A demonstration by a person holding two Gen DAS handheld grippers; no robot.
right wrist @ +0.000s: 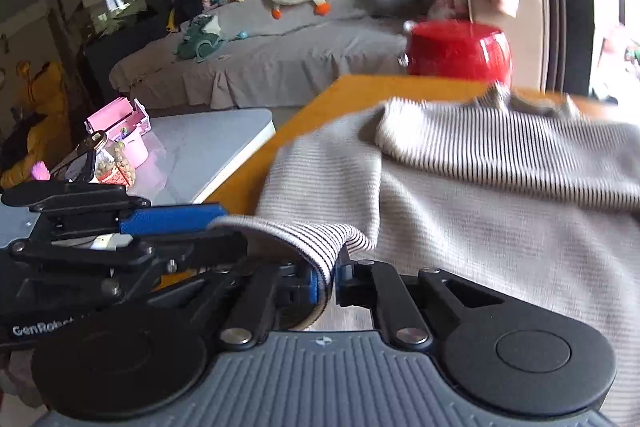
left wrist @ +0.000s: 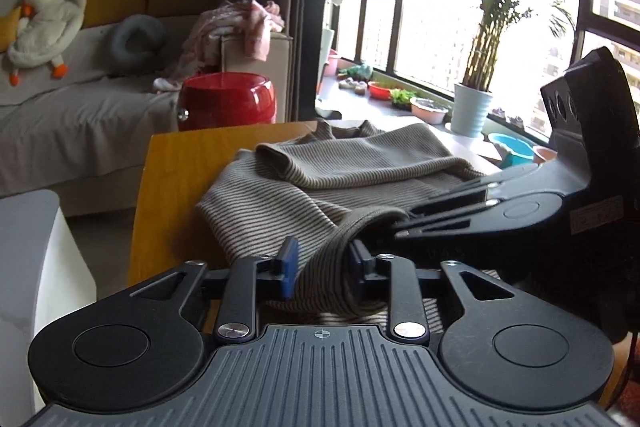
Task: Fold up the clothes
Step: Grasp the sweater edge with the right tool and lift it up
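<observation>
A beige finely striped knit garment [left wrist: 328, 171] lies bunched on the orange wooden table [left wrist: 176, 179]. One folded edge of it runs between the blue pads of my left gripper [left wrist: 322, 261], which stands open around it. My right gripper [left wrist: 400, 227] comes in from the right, its fingers tucked into that same fold. In the right wrist view the right gripper [right wrist: 326, 283] is shut on the striped edge of the garment [right wrist: 460, 227]. A blue finger [right wrist: 172, 219] of the left gripper lies beside it on the left, along the same edge.
A red glossy drum-shaped stool [left wrist: 226, 99] stands past the table's far edge, before a grey sofa [left wrist: 72, 115] with a plush duck. A white side table [right wrist: 208, 143] with a pink box stands at the left. Potted plants [left wrist: 472, 107] and bowls line the window sill.
</observation>
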